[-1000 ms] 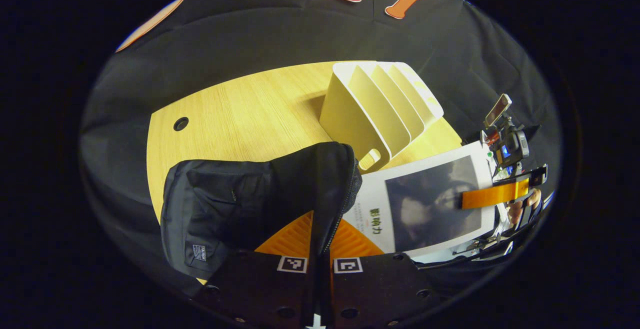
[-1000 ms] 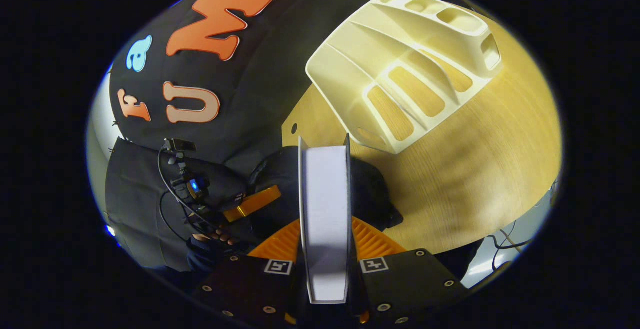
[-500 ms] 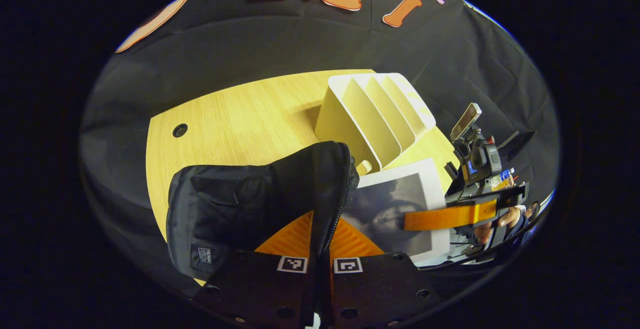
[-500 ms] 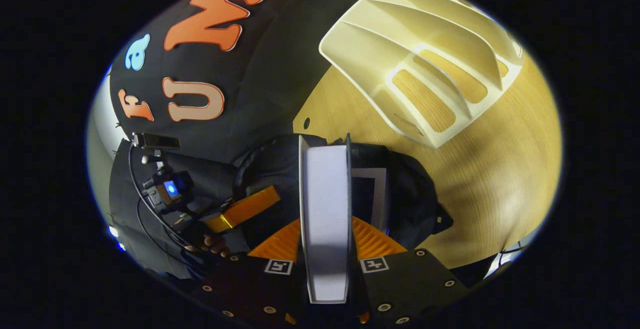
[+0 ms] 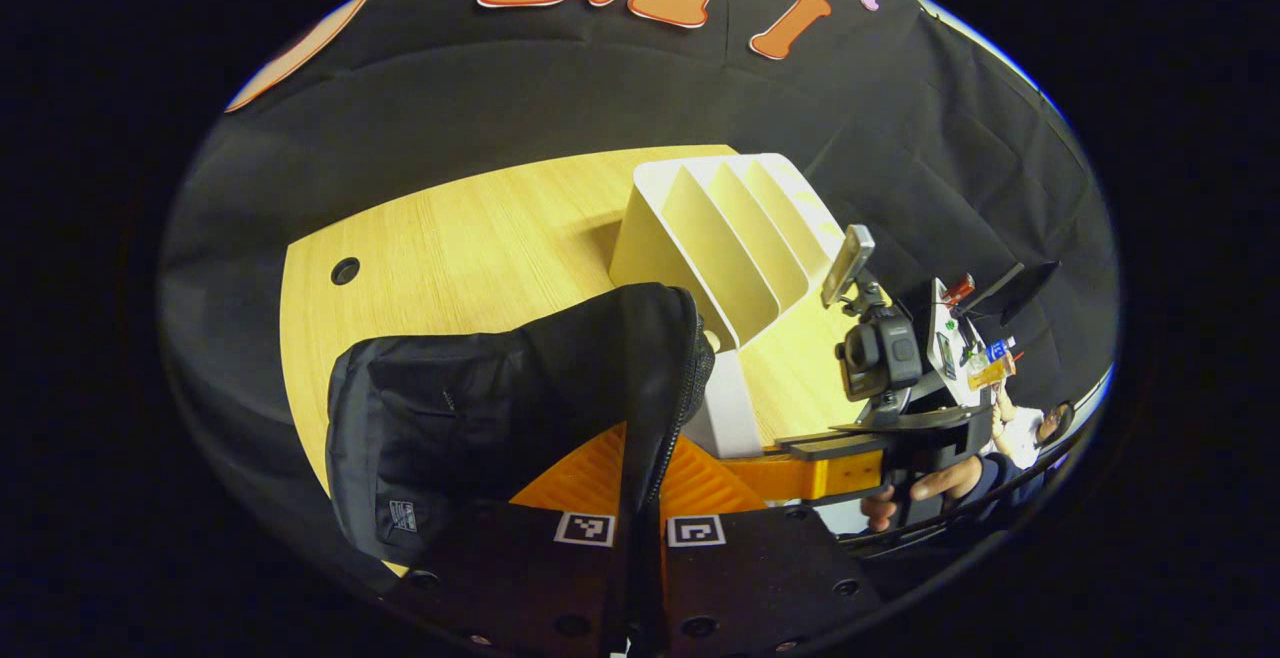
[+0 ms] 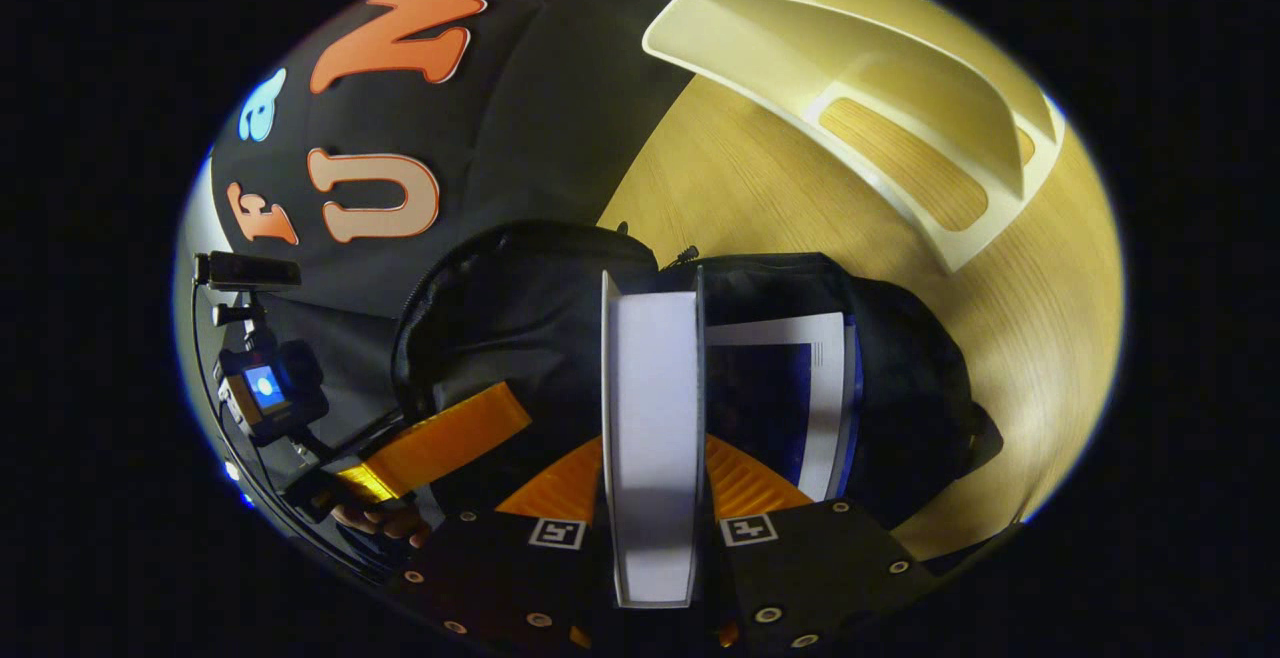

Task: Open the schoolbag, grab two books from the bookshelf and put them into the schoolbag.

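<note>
Left tongs (image 5: 640,498) clamp schoolbag (image 5: 480,418) rim; right tongs (image 6: 650,478) hold book (image 6: 650,418) — no legible writing.

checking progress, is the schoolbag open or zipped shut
Open: the schoolbag mouth gapes, a book lies inside, and the right tongs lower a second book in.

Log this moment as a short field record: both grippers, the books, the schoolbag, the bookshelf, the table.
left gripper: shut on the schoolbag's opening edge, holding it up
right gripper: shut on a white book, edge-on between its fingers
white book: going into the bag mouth
schoolbag: black, open, on the table
second book: blue and white, already inside the bag
bookshelf: cream, slots bare
table: light wood
</note>
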`<state>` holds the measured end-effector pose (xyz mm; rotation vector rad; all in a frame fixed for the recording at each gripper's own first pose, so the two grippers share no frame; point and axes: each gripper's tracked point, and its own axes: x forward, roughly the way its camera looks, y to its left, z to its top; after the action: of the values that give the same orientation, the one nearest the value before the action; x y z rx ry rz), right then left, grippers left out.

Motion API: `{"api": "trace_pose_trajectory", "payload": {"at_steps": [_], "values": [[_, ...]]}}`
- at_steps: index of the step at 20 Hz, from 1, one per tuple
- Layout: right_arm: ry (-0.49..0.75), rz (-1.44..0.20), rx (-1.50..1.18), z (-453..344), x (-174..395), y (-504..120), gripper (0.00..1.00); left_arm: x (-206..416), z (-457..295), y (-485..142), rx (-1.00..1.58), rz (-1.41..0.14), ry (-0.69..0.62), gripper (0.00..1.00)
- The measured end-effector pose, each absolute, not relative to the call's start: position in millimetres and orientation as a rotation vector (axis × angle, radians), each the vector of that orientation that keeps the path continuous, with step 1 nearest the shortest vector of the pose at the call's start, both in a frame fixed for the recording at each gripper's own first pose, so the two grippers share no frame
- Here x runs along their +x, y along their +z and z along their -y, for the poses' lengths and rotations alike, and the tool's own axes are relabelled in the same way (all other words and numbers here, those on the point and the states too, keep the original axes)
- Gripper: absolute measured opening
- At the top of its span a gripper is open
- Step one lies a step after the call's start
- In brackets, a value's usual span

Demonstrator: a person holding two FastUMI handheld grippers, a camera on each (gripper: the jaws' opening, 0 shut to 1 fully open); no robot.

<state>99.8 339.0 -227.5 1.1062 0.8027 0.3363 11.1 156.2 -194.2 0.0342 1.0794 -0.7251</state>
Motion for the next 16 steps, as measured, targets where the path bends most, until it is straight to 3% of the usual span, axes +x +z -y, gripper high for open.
{"api": "trace_pose_trajectory", "payload": {"at_steps": [9, 12, 13, 14, 16], "values": [[0.314, -0.874, 1.091, -366, 117, -255, 0.39, 6, -155, -190, 0.001, -1.066, -0.729, 0.05], [0.277, -0.894, 0.92, -352, 110, -270, 0.54, 8, -161, -194, -0.004, -1.064, -0.693, 0.06], [0.269, -0.907, 0.883, -347, 107, -275, 0.82, 7, -162, -195, -0.009, -1.064, -0.684, 0.06], [0.266, -0.908, 0.85, -341, 103, -273, 0.96, 4, -162, -197, -0.013, -1.061, -0.671, 0.06], [0.256, -0.895, 0.798, -323, 98, -267, 0.98, 3, -162, -198, -0.011, -1.053, -0.647, 0.05]]}}
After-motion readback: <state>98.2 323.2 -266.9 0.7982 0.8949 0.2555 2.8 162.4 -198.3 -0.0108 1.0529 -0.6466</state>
